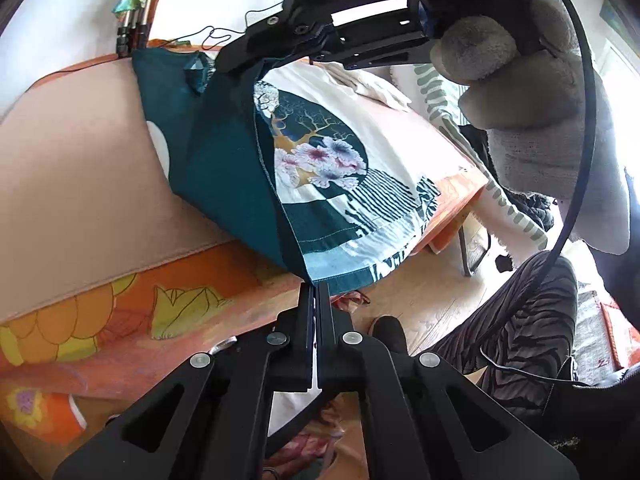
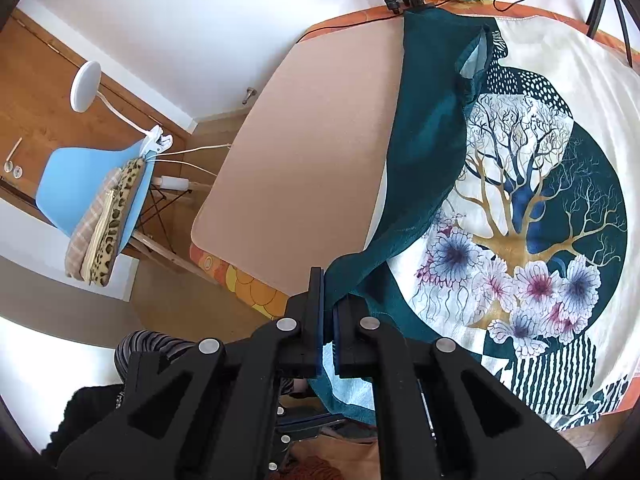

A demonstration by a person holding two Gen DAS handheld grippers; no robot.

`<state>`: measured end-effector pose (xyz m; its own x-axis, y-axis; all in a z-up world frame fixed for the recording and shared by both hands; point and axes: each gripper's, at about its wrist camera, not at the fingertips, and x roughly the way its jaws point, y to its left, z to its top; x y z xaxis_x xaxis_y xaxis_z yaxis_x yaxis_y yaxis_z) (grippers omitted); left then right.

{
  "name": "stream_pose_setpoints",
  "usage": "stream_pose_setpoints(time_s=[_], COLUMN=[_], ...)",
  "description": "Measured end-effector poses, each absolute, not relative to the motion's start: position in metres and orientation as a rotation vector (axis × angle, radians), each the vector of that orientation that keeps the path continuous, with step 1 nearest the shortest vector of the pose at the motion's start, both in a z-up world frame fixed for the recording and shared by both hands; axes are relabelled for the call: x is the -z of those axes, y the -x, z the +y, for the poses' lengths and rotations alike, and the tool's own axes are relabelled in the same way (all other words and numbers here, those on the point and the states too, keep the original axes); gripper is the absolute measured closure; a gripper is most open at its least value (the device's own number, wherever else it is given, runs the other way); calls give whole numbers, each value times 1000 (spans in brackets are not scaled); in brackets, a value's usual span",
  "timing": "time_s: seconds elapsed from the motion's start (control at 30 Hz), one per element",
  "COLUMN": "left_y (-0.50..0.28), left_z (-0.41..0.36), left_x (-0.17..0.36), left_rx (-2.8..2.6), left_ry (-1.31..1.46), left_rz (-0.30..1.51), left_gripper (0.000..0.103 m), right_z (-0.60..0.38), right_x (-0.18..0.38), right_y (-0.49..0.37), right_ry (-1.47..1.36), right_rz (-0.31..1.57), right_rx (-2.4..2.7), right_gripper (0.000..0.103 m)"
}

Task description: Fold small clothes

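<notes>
Both grippers' fingers point(image 1: 316, 292) point(image 2: 329, 292) pinch the teal garment point(image 2: 428, 152), its far edge hidden.

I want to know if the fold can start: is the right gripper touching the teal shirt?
Touching. In the right wrist view the right gripper is shut on the teal shirt, whose cloth runs between its fingers.

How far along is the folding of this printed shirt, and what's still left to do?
Done: the printed shirt lies spread on the table, its teal side panel already turned inward over the tree print. In hand: the left gripper pinches the hem corner; the right gripper is shut on the teal edge. Left: laying that edge down, folding the other side, then halving.
</notes>
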<state>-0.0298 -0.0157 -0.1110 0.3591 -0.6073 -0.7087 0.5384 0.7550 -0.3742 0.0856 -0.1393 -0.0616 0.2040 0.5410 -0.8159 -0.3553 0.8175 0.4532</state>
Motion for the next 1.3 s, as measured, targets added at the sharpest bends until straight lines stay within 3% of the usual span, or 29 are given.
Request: stream_pose_setpoints(time_s=[0.17, 0.33, 0.5, 0.53, 0.6, 0.73, 0.9, 1.3], left_y=[47, 54, 34, 30, 21, 0, -4, 0], left_z=[-22, -12, -10, -11, -19, -37, -57, -24], left_x=[127, 107, 92, 91, 88, 91, 102, 128], left_rx=[736, 721, 689, 684, 666, 664, 638, 532], left_ry=[-85, -128, -127, -126, -144, -133, -228, 36], left_rz=[1064, 1007, 970, 964, 942, 943, 946, 1148], left_gripper=[102, 102, 101, 100, 84, 76, 75, 75], right_z=[-160, -204, -236, -240, -248, -265, -275, -249], right_x=[88, 127, 144, 144, 142, 142, 152, 161], right_y=[-73, -59, -46, -42, -37, -35, -44, -47], right_ry=[-221, -283, -270, -273, -290, -304, -350, -349], right_rz=[1272, 1370, 1410, 1405, 1392, 1343, 1331, 1328], right_rx=[-582, -469, -440, -440, -450, -429, -424, -499], right_gripper=[99, 99, 91, 86, 82, 82, 82, 85])
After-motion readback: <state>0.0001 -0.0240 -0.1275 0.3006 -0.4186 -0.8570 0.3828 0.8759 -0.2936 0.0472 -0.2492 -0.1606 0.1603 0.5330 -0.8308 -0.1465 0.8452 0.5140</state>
